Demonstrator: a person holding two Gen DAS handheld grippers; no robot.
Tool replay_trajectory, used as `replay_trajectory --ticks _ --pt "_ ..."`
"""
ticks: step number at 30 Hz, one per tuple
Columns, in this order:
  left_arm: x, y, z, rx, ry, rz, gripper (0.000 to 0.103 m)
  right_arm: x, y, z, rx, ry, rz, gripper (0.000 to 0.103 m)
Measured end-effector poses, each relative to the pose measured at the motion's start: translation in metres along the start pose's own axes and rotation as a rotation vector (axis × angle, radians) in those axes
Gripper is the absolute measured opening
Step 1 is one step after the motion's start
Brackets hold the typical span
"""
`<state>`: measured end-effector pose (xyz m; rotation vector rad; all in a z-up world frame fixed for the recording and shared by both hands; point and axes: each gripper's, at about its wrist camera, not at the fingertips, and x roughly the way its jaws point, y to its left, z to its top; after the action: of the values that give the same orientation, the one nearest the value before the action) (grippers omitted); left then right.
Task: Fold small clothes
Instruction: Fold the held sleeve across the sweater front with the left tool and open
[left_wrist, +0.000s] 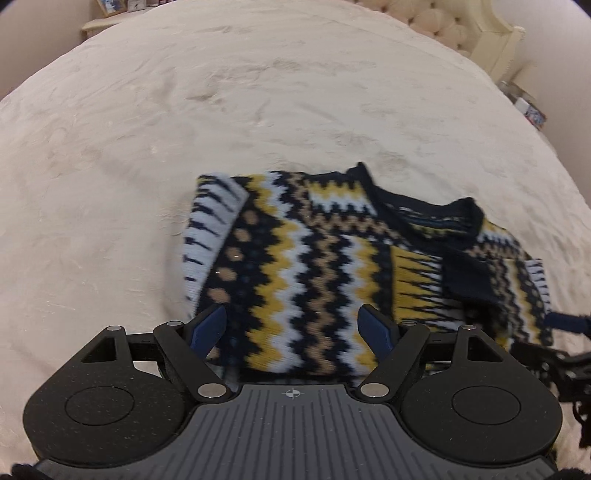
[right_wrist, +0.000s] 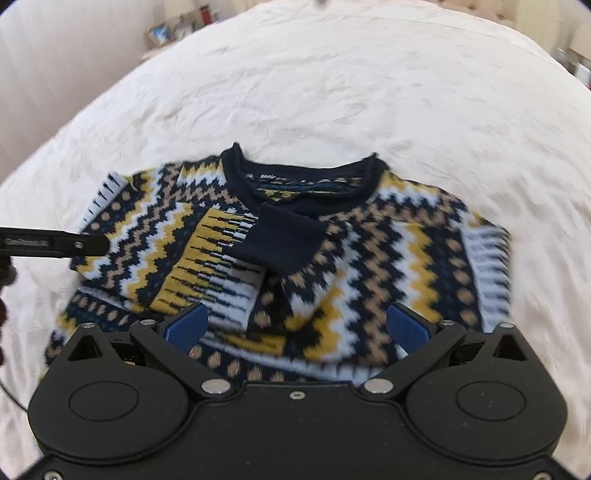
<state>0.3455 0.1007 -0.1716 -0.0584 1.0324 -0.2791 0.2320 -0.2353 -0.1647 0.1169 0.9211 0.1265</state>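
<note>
Sweater (right_wrist: 295, 258): knitted, zigzag bands of navy, yellow, tan and white; lay flat on a cream bedspread (right_wrist: 332, 92), sleeves folded across the chest, a navy cuff (right_wrist: 280, 240) at frame centre. Neck label writing was too blurred to read. Left gripper (left_wrist: 293, 328): blue fingers spread apart over the sweater's lower left part, clamping nothing. Right gripper (right_wrist: 297, 326): fingers likewise spread, over the sweater's lower edge, empty.

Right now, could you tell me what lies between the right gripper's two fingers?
Only the patterned sweater spans the right gripper's open gap, in the right wrist view.
</note>
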Motion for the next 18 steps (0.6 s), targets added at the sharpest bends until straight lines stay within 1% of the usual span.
replay_trajectory --ticks 3,6,8,9,11,12,13,14,16,17,18 --pt "0.009 0.005 0.000 -0.002 0.027 0.008 0.077 0.021 0.006 0.007 -0.068 0.023 -0.029 0.102" --pt "0.016 0.006 -0.002 -0.005 0.045 0.012 0.077 0.035 0.002 0.012 -0.090 0.040 -0.062 0.102" --pt "0.018 0.007 -0.002 -0.007 0.046 0.014 0.077 0.035 -0.010 0.015 -0.065 0.030 -0.111 0.102" --pt "0.018 0.007 -0.003 -0.010 0.046 0.014 0.077 0.033 -0.019 0.016 -0.032 0.021 -0.142 0.102" --pt "0.018 0.008 -0.003 -0.016 0.045 0.012 0.077 0.029 -0.039 0.019 0.067 0.017 -0.167 0.102" --pt "0.018 0.008 -0.003 -0.018 0.044 0.011 0.077 0.028 -0.049 0.019 0.116 0.020 -0.163 0.099" --pt "0.018 0.008 -0.003 -0.018 0.044 0.011 0.077 0.026 -0.060 0.017 0.162 0.024 -0.160 0.093" --pt "0.018 0.008 -0.003 -0.018 0.044 0.011 0.077 0.025 -0.066 0.017 0.185 0.029 -0.160 0.090" --pt "0.017 0.008 -0.003 -0.018 0.043 0.012 0.077 0.022 -0.074 0.012 0.204 0.029 -0.135 0.081" --pt "0.017 0.007 -0.003 -0.019 0.044 0.013 0.077 0.022 -0.075 0.011 0.209 0.032 -0.114 0.078" --pt "0.017 0.007 -0.003 -0.020 0.044 0.014 0.077 0.022 -0.076 0.009 0.216 0.031 -0.090 0.072"
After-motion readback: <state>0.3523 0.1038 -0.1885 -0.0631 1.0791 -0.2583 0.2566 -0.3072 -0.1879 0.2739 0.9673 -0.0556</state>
